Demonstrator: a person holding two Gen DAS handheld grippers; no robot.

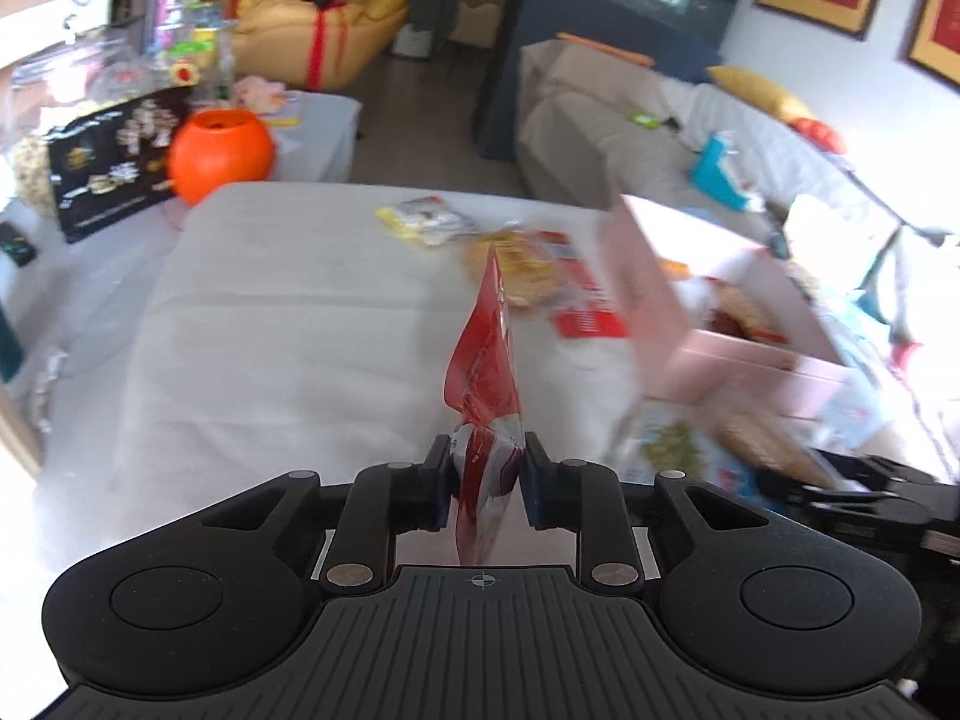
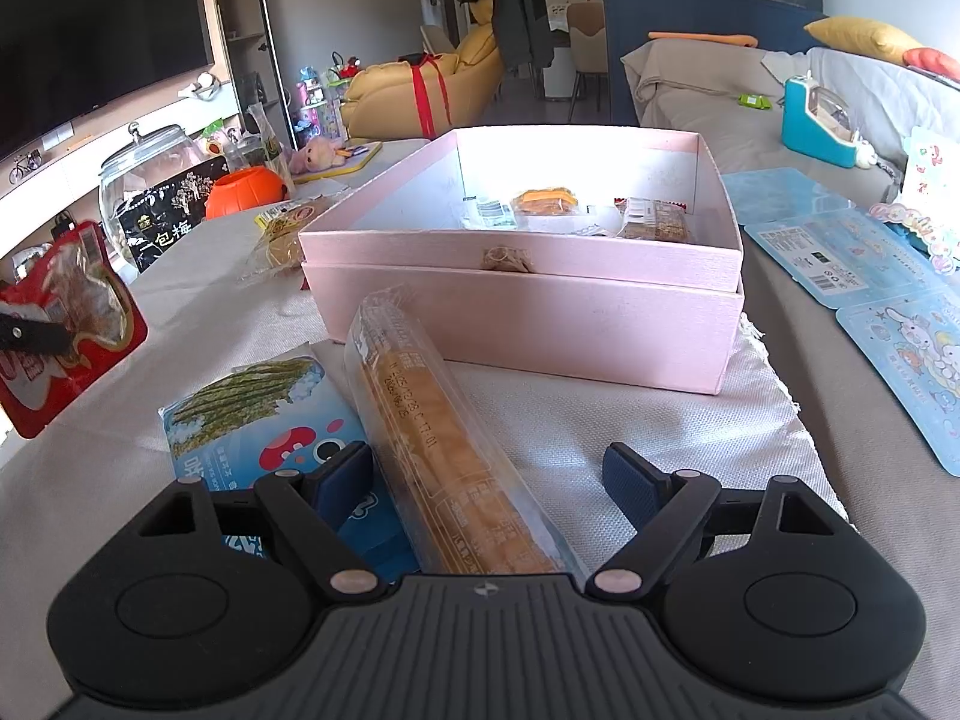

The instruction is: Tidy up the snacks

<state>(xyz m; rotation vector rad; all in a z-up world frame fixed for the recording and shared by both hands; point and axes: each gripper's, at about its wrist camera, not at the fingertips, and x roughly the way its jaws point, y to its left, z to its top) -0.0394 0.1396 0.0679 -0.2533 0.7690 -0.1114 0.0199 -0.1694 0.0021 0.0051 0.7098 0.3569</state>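
Left wrist view: red snack packet [image 1: 486, 360] pinched edge-on in the left gripper [image 1: 487, 474], held above the table, short of the pink box [image 2: 522, 300]. Right gripper [image 2: 489, 480] gapes wide over the long cracker sleeve [image 2: 444, 450] near the table's front edge. Risk: that thin, slick film could slide free mid-carry.

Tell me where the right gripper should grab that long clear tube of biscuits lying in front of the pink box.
Probably the near half of the long biscuit tube, coming down from above. It lies flat, running lengthwise away between the open right gripper fingers, so they would close across its narrow width. Its left edge overlaps the blue seaweed snack pack, so keep that finger clear.
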